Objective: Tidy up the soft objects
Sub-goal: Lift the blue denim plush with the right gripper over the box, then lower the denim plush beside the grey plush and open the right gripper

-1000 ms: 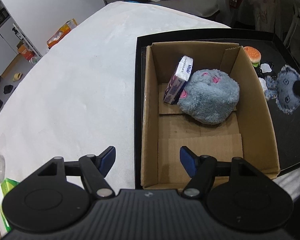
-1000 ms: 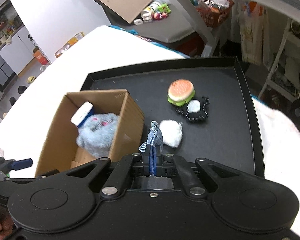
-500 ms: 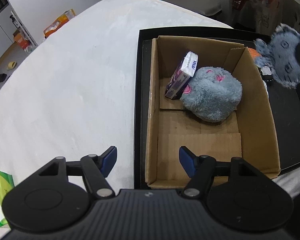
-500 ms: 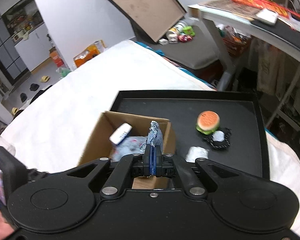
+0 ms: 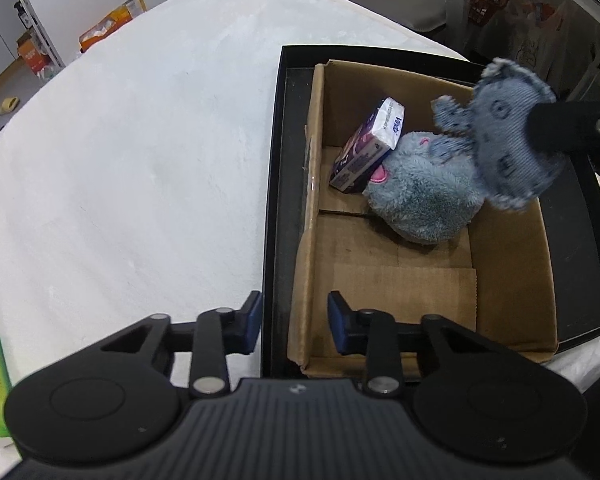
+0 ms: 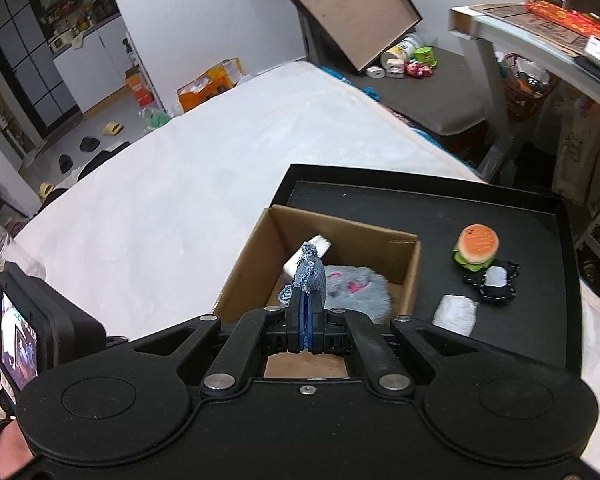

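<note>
Tissue pack [image 5: 370, 148] in box [image 5: 512, 280], "Vinda"-like lettering

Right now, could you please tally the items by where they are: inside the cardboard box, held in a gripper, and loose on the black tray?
Inside the cardboard box: 2 (fluffy grey plush, tissue pack)
Held in the right gripper: 1 (denim patch)
Loose on the black tray: 3 (burger toy, white pad, black-and-white piece)
Total: 6
</note>
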Demonstrator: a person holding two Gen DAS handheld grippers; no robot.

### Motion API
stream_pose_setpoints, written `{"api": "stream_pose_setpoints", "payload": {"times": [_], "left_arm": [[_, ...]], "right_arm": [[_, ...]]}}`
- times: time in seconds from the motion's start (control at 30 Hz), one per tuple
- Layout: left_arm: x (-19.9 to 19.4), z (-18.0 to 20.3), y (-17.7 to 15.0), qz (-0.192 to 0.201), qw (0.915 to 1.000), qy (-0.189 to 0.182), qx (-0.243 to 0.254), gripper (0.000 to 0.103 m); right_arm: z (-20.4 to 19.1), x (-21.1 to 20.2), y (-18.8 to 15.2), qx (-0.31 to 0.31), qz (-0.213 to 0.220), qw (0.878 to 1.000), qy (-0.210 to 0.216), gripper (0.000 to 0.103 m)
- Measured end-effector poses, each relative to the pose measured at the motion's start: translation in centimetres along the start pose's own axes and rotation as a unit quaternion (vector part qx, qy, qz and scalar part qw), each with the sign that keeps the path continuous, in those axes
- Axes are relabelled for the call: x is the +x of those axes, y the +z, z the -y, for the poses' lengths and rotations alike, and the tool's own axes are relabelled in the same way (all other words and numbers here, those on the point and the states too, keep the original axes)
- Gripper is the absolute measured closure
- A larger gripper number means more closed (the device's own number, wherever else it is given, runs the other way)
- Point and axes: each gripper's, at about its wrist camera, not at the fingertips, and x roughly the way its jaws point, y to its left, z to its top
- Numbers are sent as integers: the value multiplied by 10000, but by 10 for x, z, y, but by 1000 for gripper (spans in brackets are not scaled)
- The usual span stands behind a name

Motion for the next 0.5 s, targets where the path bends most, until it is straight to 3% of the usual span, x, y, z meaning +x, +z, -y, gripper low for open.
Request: {"api": "stream_pose_setpoints", "payload": {"times": [0.13, 0.23, 0.5], "left_arm": [[3, -2, 1, -36, 9999, -81, -60, 88], [5, -6, 1, -63, 9997, -191, -134, 93], [9, -12, 2, -107, 9991, -354, -215, 94]], "right_arm": [[-10, 9, 0, -31, -126, 9999, 76, 102], [-15, 16, -1, -37, -213, 9997, 110, 102], [-23, 31, 0, -59, -379, 9990, 207, 102]]}}
